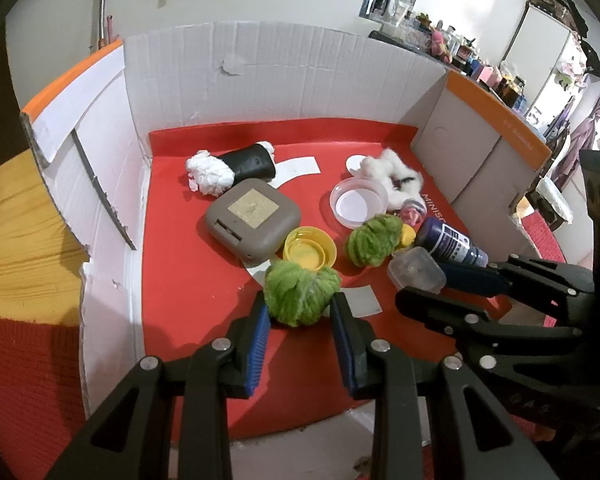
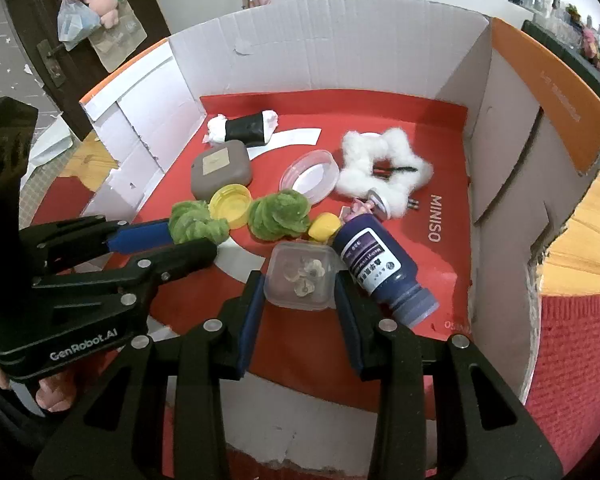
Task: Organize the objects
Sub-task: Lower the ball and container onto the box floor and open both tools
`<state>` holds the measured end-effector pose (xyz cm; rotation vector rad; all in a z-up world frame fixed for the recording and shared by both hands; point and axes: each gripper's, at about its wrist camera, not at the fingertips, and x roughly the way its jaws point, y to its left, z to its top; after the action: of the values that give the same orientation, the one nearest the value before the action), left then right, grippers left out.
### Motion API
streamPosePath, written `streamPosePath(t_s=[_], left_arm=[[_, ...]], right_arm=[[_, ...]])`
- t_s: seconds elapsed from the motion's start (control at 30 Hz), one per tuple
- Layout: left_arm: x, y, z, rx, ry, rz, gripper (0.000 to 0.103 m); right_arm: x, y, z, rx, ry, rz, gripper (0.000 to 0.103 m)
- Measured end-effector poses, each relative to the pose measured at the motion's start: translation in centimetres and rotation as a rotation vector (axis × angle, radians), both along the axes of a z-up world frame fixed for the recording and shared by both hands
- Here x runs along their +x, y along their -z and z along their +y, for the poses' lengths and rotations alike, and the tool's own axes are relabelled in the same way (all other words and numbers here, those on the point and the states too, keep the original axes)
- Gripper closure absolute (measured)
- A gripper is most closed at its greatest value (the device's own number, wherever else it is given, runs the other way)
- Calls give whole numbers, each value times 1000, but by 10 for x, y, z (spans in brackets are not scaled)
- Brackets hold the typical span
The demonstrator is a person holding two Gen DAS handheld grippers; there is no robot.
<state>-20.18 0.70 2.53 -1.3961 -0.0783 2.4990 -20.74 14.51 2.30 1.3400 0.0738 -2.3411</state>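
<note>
Inside a white cardboard box with a red floor (image 1: 188, 280), my left gripper (image 1: 300, 308) has its blue pads on both sides of a green fuzzy scrunchie (image 1: 300, 296), closed on it; it also shows in the right wrist view (image 2: 196, 222). My right gripper (image 2: 300, 292) brackets a small clear plastic case (image 2: 300, 276), also seen in the left wrist view (image 1: 416, 270), with the pads touching its sides. A second green scrunchie (image 1: 374, 240) lies beside a yellow cap (image 1: 310, 248).
A grey square case (image 1: 252, 220), a black-and-white roll (image 1: 232, 166), a clear round lid (image 1: 358, 202), a white fluffy scrunchie (image 2: 384, 172) and a dark blue bottle (image 2: 380, 268) lie on the red floor. Box walls (image 2: 500, 160) stand on three sides.
</note>
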Motion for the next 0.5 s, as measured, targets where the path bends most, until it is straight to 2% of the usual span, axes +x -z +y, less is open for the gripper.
streamPosePath(t_s=[0.13,0.5], left_arm=[[0,0,2,-9,-3,7,71],[0,-1,4,-22,-4,16,71]], right_arm=[[1,1,-4,20,2,22,69],[3,0,0,-8,9,25,69]])
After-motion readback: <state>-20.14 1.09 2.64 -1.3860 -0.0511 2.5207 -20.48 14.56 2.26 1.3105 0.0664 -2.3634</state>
